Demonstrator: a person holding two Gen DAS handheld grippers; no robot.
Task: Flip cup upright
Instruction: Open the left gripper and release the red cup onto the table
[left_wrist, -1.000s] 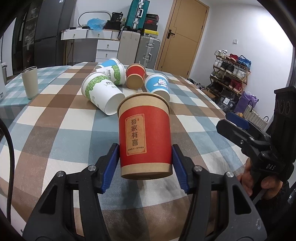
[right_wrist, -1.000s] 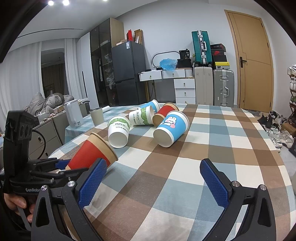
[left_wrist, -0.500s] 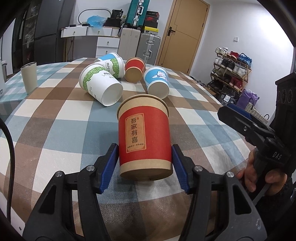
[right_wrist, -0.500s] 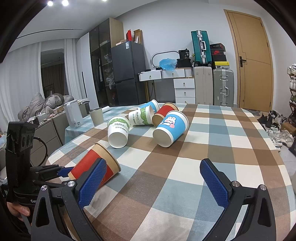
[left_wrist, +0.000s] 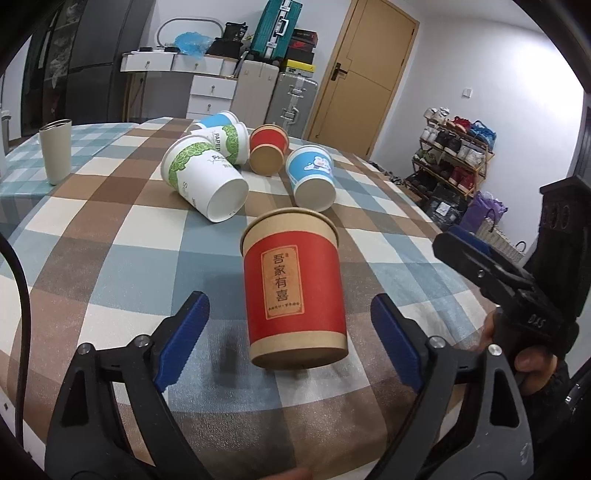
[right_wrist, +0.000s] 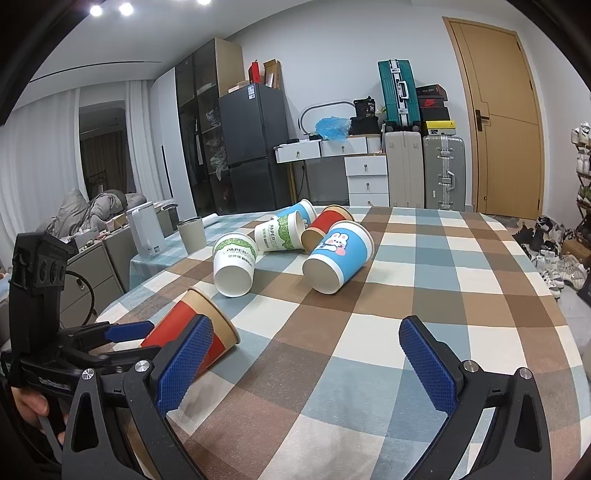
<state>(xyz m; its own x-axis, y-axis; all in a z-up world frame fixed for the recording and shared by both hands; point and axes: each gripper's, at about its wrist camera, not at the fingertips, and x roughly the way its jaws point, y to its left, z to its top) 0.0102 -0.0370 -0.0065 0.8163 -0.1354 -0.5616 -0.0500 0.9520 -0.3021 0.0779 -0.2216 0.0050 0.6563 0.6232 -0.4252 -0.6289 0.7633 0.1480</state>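
Red cup (left_wrist: 295, 291) stands upright on the table (left_wrist: 110, 236), released.
Your left gripper (left_wrist: 290, 332) and right gripper (right_wrist: 306, 365) both gape empty; five cups lie tipped.

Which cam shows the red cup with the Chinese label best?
Left wrist. The red cup stands centered between the open left gripper fingers, with label, rim and base all visible. In the right wrist view the same cup sits low at left, appears tilted, and is partly covered by the right gripper finger.
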